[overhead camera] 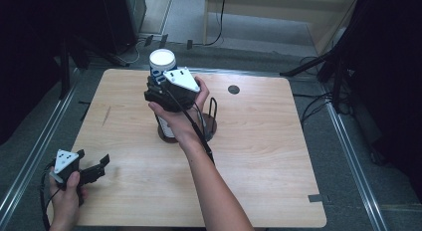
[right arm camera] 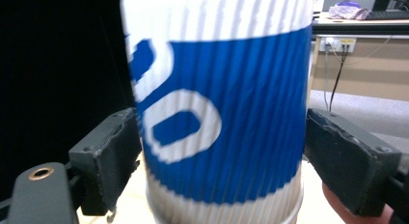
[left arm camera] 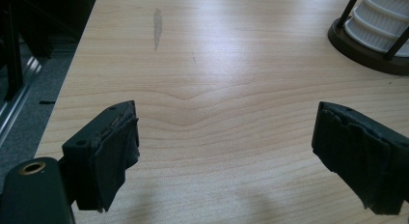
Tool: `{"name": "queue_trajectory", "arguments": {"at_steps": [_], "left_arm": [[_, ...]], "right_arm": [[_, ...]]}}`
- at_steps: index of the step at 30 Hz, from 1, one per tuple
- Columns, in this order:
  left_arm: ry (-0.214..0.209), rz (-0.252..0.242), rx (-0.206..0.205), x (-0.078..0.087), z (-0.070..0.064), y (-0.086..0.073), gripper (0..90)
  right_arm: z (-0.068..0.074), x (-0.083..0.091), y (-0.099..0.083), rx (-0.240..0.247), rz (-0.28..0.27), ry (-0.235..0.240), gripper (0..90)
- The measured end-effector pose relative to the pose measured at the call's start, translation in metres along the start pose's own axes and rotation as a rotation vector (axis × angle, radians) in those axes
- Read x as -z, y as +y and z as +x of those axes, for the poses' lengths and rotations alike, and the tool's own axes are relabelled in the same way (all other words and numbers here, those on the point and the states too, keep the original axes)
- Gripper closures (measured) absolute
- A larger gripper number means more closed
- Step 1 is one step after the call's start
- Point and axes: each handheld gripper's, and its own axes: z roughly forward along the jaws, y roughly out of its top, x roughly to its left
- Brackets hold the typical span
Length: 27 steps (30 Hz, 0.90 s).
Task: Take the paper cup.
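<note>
A white and blue ribbed paper cup [right arm camera: 217, 108] is standing upright at the top of a stack in a dark wire holder [overhead camera: 211, 122], near the middle of the wooden table [overhead camera: 259, 156]. The right gripper [overhead camera: 160, 87] is closing around the cup, one jaw pressing at nine o'clock and the other touching at three o'clock. Down at the table's seven o'clock corner, the left gripper [overhead camera: 92, 167] is resting with its jaws spread wide, holding nothing, well apart from the cup.
</note>
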Motion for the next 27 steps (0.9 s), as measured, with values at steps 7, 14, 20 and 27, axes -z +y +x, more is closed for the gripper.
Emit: {"name": "queue_trajectory", "arguments": {"at_steps": [7,14,20,27], "left_arm": [[0.0,0.001,0.001,0.0,0.0,0.0,9.8],[-0.002,-0.001,0.005,0.0,0.0,0.0,9.8],[-0.007,-0.002,0.013,0.0,0.001,0.0,9.9],[0.012,-0.011,0.007,0.001,0.0,0.0,14.0]], "right_arm": [[0.001,-0.007,0.004,0.007,0.003,-0.003,18.7],[0.003,-0.008,0.004,0.02,-0.004,-0.007,19.7],[0.003,-0.003,0.014,0.01,-0.034,-0.002,20.8],[0.003,0.002,0.024,0.02,-0.055,-0.001,21.3]]}}
